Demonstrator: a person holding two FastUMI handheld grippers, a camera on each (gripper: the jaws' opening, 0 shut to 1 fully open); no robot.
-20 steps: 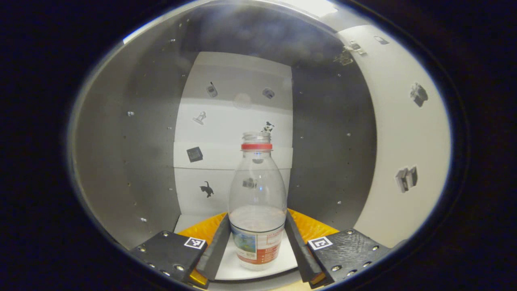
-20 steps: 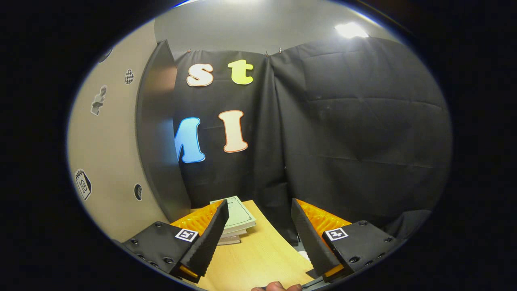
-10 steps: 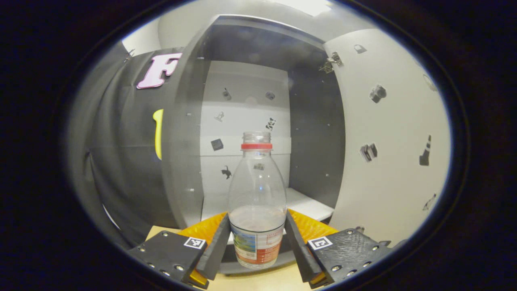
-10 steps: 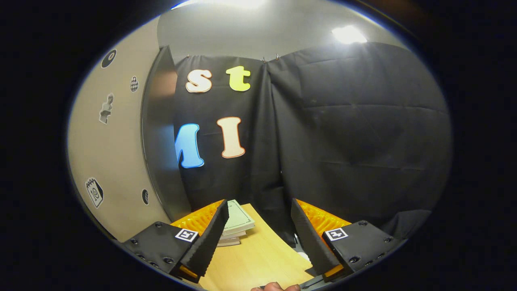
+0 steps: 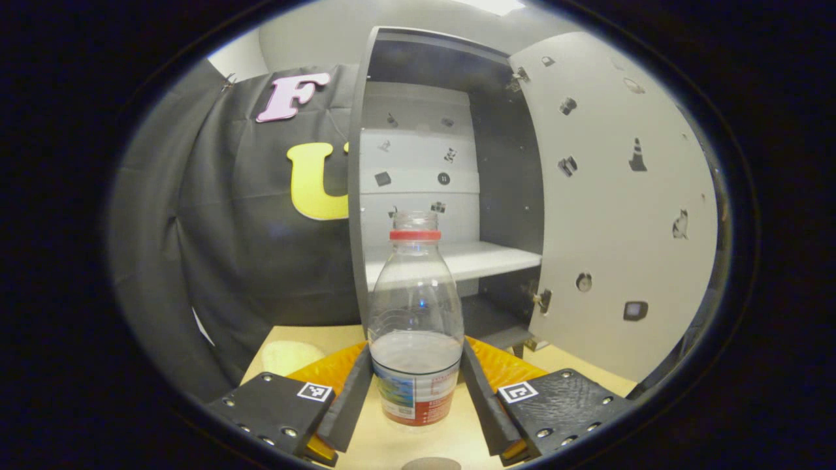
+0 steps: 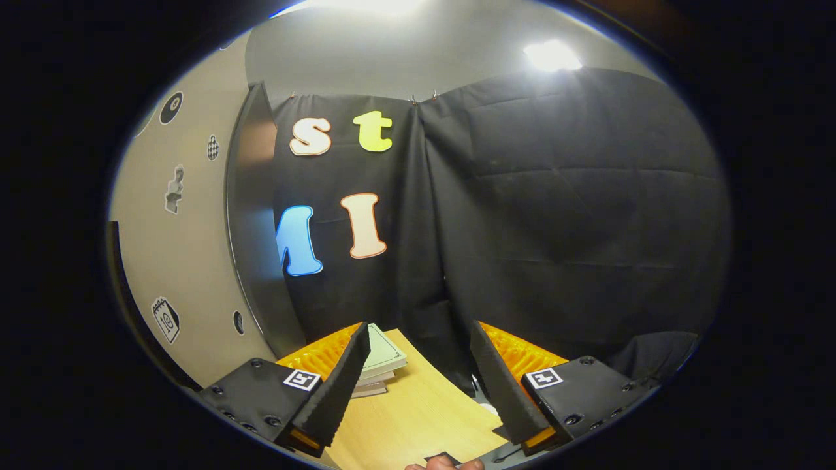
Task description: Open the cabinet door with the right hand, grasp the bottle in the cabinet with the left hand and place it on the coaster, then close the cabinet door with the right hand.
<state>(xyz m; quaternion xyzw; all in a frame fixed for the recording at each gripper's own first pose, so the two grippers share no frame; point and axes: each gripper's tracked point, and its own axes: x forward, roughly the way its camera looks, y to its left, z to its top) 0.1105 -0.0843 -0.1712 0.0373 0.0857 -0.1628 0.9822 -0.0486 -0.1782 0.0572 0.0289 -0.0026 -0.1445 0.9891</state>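
My left gripper (image 5: 417,349) is shut on a clear, capless bottle (image 5: 416,287) with a red neck ring and a label at its base. I hold the bottle upright, outside the cabinet and over the wooden table (image 5: 575,362). Behind it stands the grey cabinet (image 5: 418,163) with a white shelf (image 5: 470,258); its white door (image 5: 614,215), dotted with stickers, is swung open at the right. A pale round disc (image 5: 287,356), perhaps the coaster, lies on the table at the left. My right gripper (image 6: 418,326) is open and holds nothing, with the open door (image 6: 176,261) on its left.
A stack of books (image 6: 380,362) lies on the table (image 6: 418,418) beyond the right gripper's left finger. Part of a dark round object (image 5: 431,464) shows at the bottom of the left gripper view. A fingertip (image 6: 444,463) shows at the bottom of the right gripper view.
My left gripper has pulled back out of the cabinet with the bottle, so the cabinet now looks farther off and the table shows below. The right gripper has barely shifted.
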